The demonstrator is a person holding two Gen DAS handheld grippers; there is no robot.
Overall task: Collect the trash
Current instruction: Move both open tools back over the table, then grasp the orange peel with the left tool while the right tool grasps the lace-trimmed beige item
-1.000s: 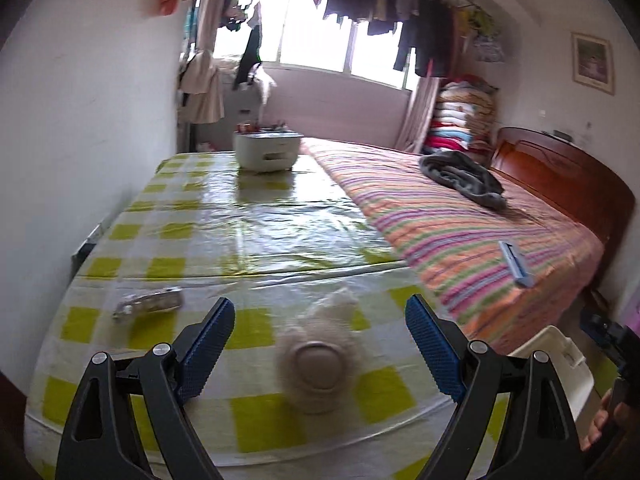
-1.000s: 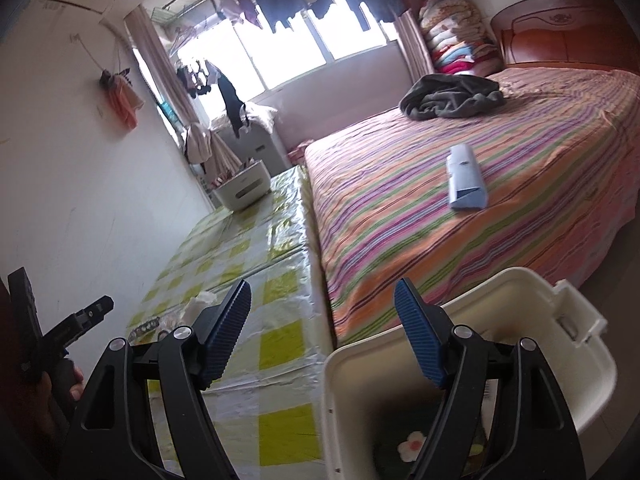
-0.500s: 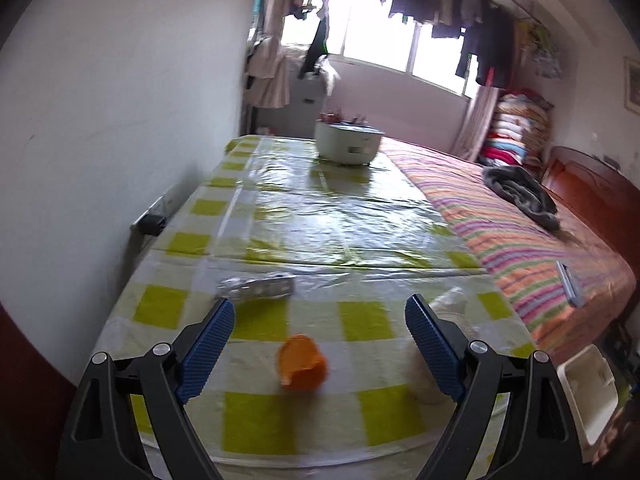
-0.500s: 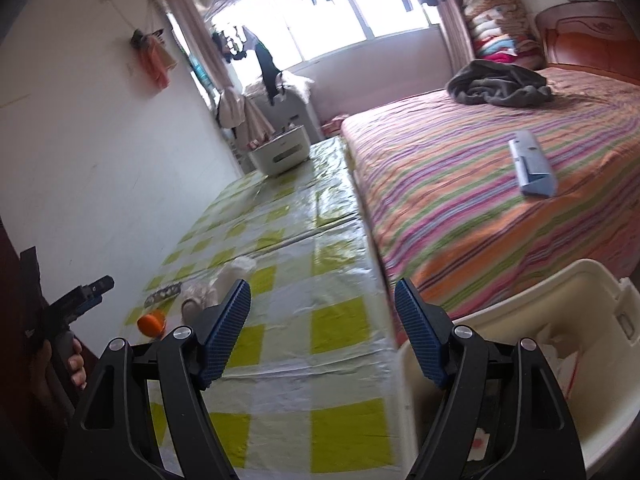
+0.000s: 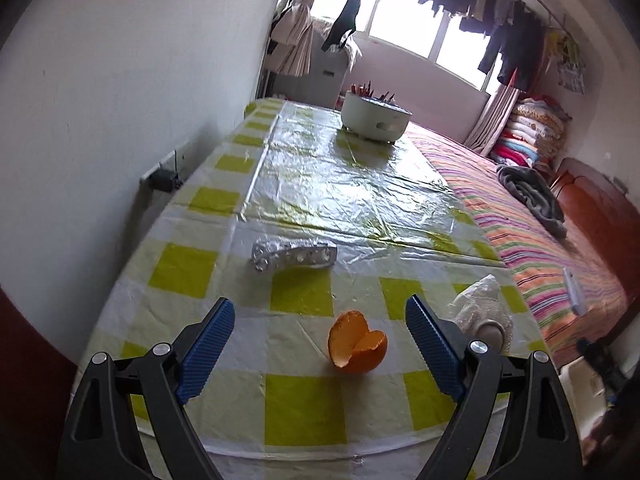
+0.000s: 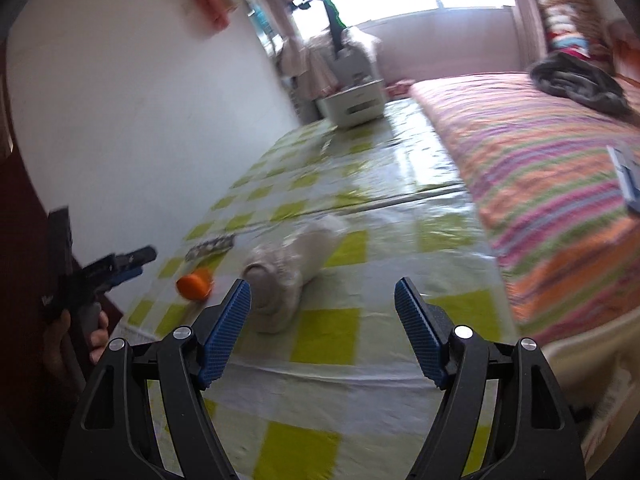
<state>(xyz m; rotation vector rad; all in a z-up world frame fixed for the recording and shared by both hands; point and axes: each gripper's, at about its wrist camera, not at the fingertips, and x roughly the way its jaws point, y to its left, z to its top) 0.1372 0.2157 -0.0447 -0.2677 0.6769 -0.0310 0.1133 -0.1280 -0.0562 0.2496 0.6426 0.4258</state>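
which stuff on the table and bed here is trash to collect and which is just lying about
Trash to collect: orange peel, foil blister pack, crumpled white wrapper.

Just lying about: white pot at the table's far end, grey garment and blue box on the bed.

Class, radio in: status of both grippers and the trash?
Left gripper open, orange peel between fingers. Right gripper open, empty. Foil wrapper beyond. Nothing blocking.

A desk under a glossy yellow-and-white checked plastic cloth (image 5: 304, 292) carries a white round pot (image 5: 374, 118) at its far end. Right of it, a striped bed (image 5: 532, 240) holds a crumpled grey blanket (image 5: 528, 192).
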